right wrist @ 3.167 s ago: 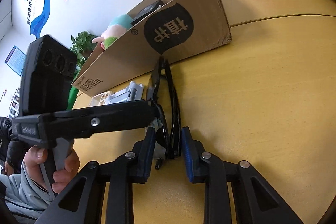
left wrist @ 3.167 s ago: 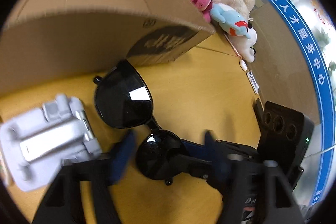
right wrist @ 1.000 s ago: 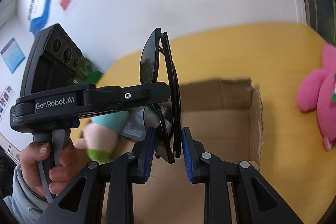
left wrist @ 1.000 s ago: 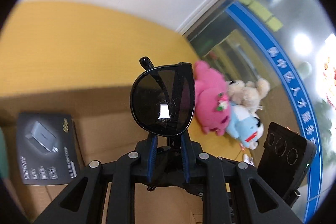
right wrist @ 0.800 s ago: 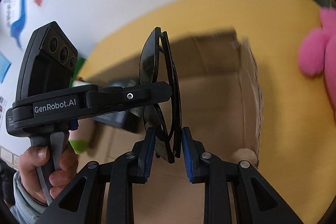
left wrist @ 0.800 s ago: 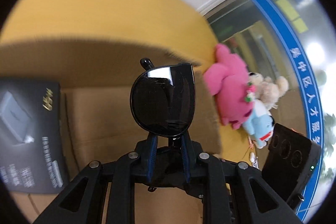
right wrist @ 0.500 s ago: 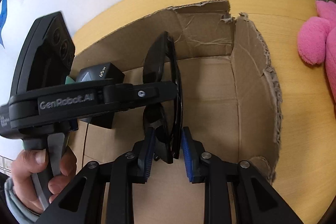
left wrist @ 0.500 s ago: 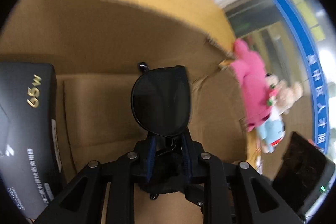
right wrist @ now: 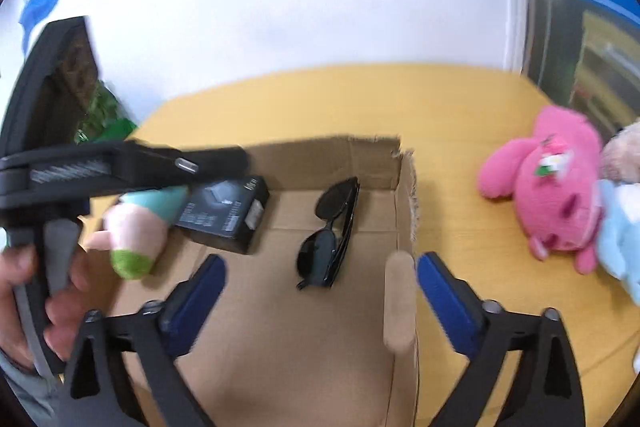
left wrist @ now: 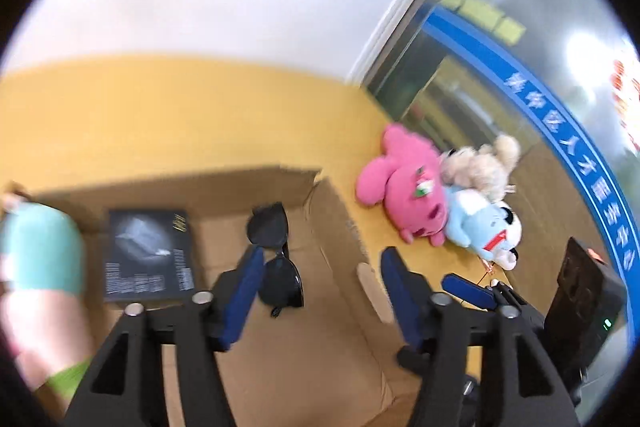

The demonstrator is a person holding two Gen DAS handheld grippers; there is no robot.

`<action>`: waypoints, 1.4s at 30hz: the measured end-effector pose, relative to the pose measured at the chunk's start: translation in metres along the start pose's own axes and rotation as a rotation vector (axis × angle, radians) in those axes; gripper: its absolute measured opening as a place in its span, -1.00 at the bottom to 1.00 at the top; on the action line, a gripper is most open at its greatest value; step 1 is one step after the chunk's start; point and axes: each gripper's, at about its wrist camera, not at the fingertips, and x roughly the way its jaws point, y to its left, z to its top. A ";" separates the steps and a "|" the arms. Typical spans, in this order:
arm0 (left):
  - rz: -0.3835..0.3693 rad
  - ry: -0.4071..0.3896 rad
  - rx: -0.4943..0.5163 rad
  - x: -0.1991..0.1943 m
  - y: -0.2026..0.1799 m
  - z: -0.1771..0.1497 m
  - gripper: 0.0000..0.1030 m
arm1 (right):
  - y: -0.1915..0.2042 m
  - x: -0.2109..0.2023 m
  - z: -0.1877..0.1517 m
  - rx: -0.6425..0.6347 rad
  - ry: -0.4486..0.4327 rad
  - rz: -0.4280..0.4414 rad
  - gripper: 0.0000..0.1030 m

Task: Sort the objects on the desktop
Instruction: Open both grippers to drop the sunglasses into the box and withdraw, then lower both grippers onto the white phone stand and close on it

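Sunglasses and black box lie in carton; both hand-held grippers gape.

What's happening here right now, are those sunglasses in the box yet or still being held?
The sunglasses lie folded on the floor of the cardboard box, beside a black product box and a pastel plush toy. Both grippers, left and right, are open and empty above the box. A pink plush and other stuffed toys remain on the yellow table.

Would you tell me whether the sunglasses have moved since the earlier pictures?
Yes: the sunglasses went from the table outside the cardboard box to its floor.
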 end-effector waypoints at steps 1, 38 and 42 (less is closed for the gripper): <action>0.021 -0.044 0.030 -0.024 -0.005 -0.007 0.35 | 0.003 -0.014 -0.007 -0.001 -0.027 0.004 1.00; 0.258 -0.034 -0.034 -0.128 0.010 -0.272 0.58 | 0.111 -0.025 -0.222 -0.262 0.220 0.112 0.06; 0.245 0.018 -0.045 -0.114 0.011 -0.282 0.56 | 0.101 -0.015 -0.230 -0.208 0.236 0.144 -0.12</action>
